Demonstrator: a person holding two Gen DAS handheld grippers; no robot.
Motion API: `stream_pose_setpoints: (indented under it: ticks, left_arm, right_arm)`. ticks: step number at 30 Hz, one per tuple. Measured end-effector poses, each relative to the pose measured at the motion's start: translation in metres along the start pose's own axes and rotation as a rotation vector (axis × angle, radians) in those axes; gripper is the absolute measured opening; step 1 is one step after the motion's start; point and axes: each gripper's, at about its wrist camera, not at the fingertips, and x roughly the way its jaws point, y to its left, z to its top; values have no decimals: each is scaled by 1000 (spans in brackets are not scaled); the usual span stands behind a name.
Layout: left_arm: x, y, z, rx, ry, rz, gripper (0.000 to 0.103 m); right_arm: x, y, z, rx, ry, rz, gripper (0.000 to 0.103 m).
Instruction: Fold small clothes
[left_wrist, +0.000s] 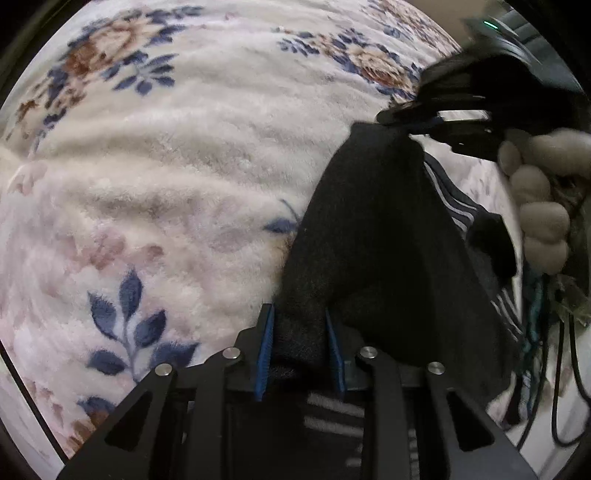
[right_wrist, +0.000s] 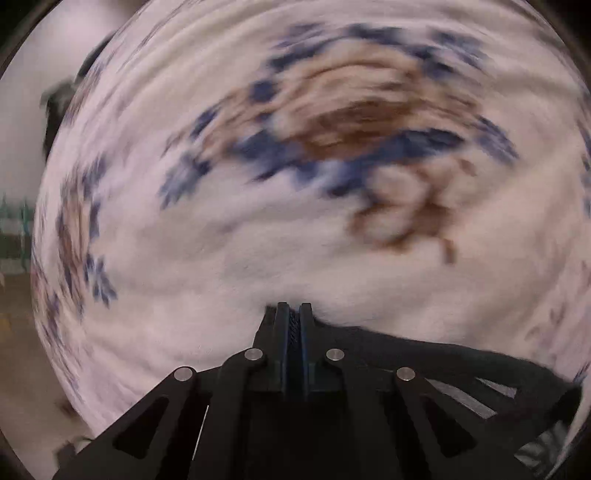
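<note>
Over the blanket (left_wrist: 166, 166), left view: left gripper (left_wrist: 300, 325) clamps one end of the dark sock (left_wrist: 369, 240), right gripper (left_wrist: 424, 120) its far end; right view: jaws clenched on cloth; folding unfinished.

One dark garment (left_wrist: 373, 236), two grippers (left_wrist: 301, 350), one floral blanket (left_wrist: 166, 166)
</note>
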Motion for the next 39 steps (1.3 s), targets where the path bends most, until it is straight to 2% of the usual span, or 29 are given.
stream_pose_setpoints:
  ticks: [2, 3, 4, 5, 6, 8, 11, 14, 15, 16, 17, 18, 21, 23, 25, 27, 28, 30, 32, 34, 35, 36, 37, 39]
  left_arm:
    - [-11, 5, -2, -23, 21, -70, 30]
    - [-18, 8, -6, -49, 28, -108, 35]
    - [-25, 11, -11, -86, 26, -152, 44]
    - [-29, 13, -15, -118, 22, -188, 52]
    - [-31, 16, -21, -169, 23, -226, 55]
    - [-23, 16, -29, -244, 40, -279, 58]
    - [5, 7, -34, -335, 85, -287, 58]
    - [22, 6, -32, -387, 48, -228, 54]
    - [21, 4, -32, -377, 19, -192, 45]
    - [18, -1, -31, -344, -5, -120, 12]
    - [18, -4, -31, -320, -14, -100, 8]
    - [15, -6, -33, -300, -26, -90, 8]
    - [10, -7, -39, -228, -36, -62, 8]
    - [12, -1, -44, -205, -23, -49, 8]
    - [9, 2, -45, -178, -10, -40, 8]
    - [6, 2, -44, -168, 5, -39, 11]
    - [6, 0, -43, -169, 30, -61, 11]
    - [2, -9, -46, -155, 72, -80, 25]
    - [-6, -25, -52, -96, 68, -101, 55]
    - [-16, -48, -63, -18, 46, -82, 73]
    - [-16, -56, -66, 6, 47, -75, 75]
    - [-11, -68, -71, 43, 59, -66, 75]
    - [-4, -76, -73, 67, 76, -60, 75]
    - [15, -90, -77, 80, 118, -64, 75]
  right_arm:
    - [-17, -17, -6, 33, 17, 99, 13]
    - [-24, -23, -12, 21, 49, 133, 38]
    - [-33, -31, -22, -5, 80, 170, 71]
    - [-45, -42, -36, -40, 84, 177, 80]
    - [-55, -54, -48, -66, 78, 154, 82]
    - [-59, -78, -71, -84, 110, 68, 82]
    - [-55, -113, -100, -85, 135, -30, 82]
    - [-44, -133, -118, -104, 139, -88, 82]
    - [-41, -136, -124, -116, 138, -92, 79]
    - [-38, -136, -127, -128, 135, -98, 62]
    - [-36, -135, -133, -156, 126, -125, 47]
    - [-34, -135, -137, -174, 121, -146, 18]
    - [-45, -139, -143, -187, 43, -200, 5]
    - [-54, -150, -142, -160, -3, -228, 2]
    - [-59, -165, -138, -132, -21, -254, 2]
    - [-61, -174, -136, -114, 11, -222, 2]
    - [-63, -175, -135, -110, 22, -209, 3]
    - [-77, -184, -136, -70, 50, -151, 5]
    - [-102, -201, -139, -11, 43, -118, 17]
    - [-135, -225, -152, 49, -5, -116, 61]
    - [-154, -241, -164, 80, -33, -127, 68]
    - [-169, -257, -177, 106, -53, -152, 72]
    - [-172, -255, -182, 121, -53, -185, 72]
    - [-175, -274, -201, 147, -4, -262, 72]
